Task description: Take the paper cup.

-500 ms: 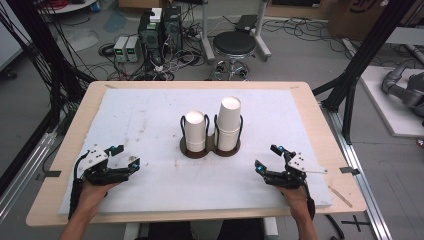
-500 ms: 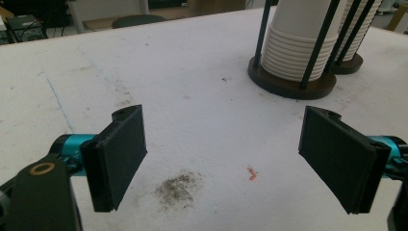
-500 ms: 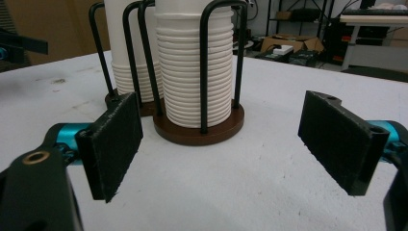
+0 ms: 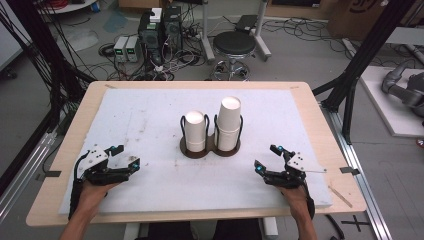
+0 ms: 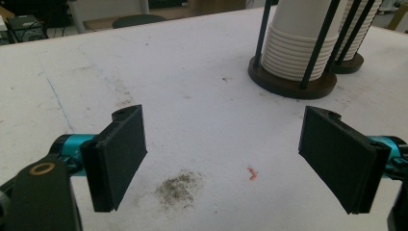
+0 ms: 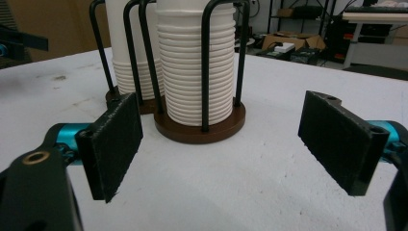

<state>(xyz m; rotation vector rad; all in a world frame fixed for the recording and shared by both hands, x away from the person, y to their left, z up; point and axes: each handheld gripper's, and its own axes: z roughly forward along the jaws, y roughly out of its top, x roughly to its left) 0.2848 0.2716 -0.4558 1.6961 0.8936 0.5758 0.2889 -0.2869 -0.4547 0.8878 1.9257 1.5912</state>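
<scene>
A brown two-ring holder [image 4: 186, 148] with black wire uprights stands mid-table. Its left ring carries a shorter stack of white paper cups [image 4: 195, 131], its right ring a taller stack [image 4: 229, 123]. My left gripper [image 4: 127, 156] rests low at the front left, open, with nothing between its jaws. At the front right my right gripper [image 4: 266, 158] is open too and equally empty. In the left gripper view the gripper [image 5: 223, 139] faces bare mat, the holder [image 5: 288, 86] off to the upper right. The right gripper view has its gripper [image 6: 221, 139] aimed at the near cup stack [image 6: 192, 72].
A white foam mat [image 4: 150, 115] covers the wooden table [image 4: 75, 125]. A dark smudge [image 5: 180, 187] and a red speck [image 5: 252, 173] mark the mat near the left jaws. A stool [image 4: 235, 45] and black frame posts [image 4: 357, 65] stand beyond the table.
</scene>
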